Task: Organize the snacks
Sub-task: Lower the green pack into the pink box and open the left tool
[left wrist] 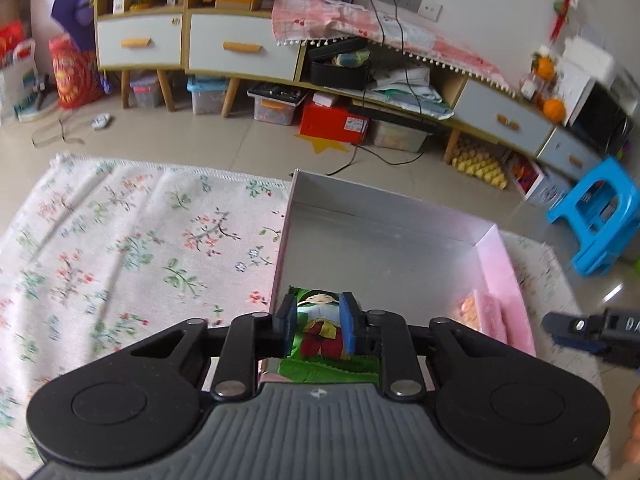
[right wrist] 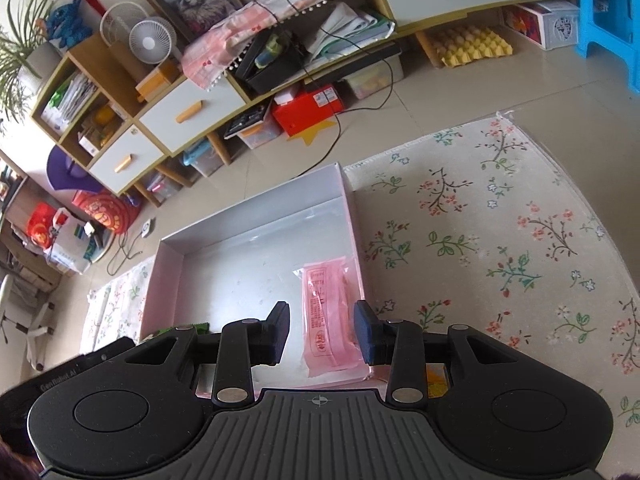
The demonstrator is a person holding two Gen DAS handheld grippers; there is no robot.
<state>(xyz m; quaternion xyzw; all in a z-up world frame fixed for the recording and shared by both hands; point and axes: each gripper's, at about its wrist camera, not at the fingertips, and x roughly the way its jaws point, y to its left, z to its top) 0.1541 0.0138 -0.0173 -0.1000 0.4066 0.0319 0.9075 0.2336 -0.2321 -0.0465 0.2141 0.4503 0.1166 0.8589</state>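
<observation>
Green snack packet (left wrist: 319, 326): light, crinkly, slippery; left gripper (left wrist: 318, 320) fingers clamp its middle.
Right gripper (right wrist: 322, 330): fingers apart, empty, over pink packet (right wrist: 330, 316).

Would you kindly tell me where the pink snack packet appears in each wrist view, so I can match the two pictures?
Left wrist view: the pink snack packet shows only partly, low right, against the box's right wall, right of the left gripper.
Right wrist view: it lies lower centre on the box floor by the right wall, its near end between the open right gripper's fingers.
Shared landmark: the red box under the cabinet.
</observation>
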